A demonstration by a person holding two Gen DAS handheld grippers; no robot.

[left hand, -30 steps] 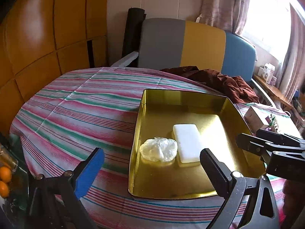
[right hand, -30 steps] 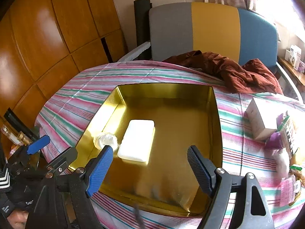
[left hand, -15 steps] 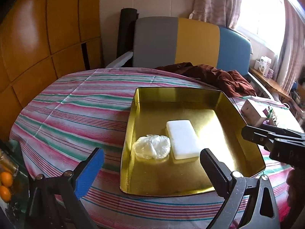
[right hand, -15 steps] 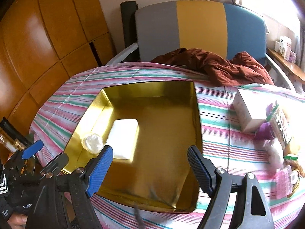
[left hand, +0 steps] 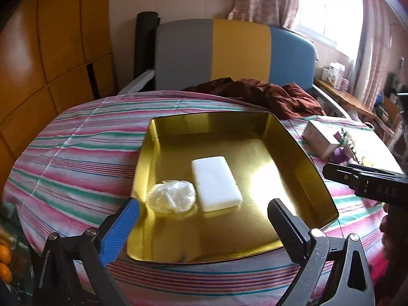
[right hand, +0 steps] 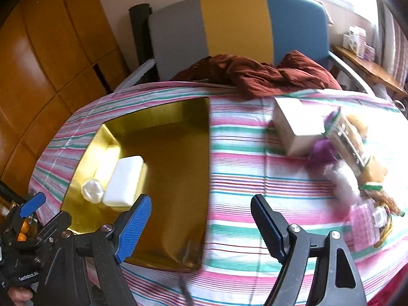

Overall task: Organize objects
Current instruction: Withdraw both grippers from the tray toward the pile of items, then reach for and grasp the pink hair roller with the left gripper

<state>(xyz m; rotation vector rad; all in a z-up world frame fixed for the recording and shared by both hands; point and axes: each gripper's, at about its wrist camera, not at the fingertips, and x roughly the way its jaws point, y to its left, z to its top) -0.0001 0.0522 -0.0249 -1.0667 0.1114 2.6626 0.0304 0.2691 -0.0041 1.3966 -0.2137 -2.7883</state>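
A gold tray sits on the striped tablecloth. In it lie a white rectangular block and a crumpled clear plastic bag. My left gripper is open and empty, hovering at the tray's near edge. My right gripper is open and empty, over the tray's right edge and the cloth. Right of the tray lie a cardboard box, a purple item, a white soft item and several packets.
A brown cloth lies at the table's far edge against a grey, yellow and blue chair. Wooden panels stand at the left. Oranges sit low at the left. A side shelf with boxes is at the far right.
My right gripper has swung right, off the tray centre toward the pile of items. The left view has shifted slightly right. Both grippers stay open.
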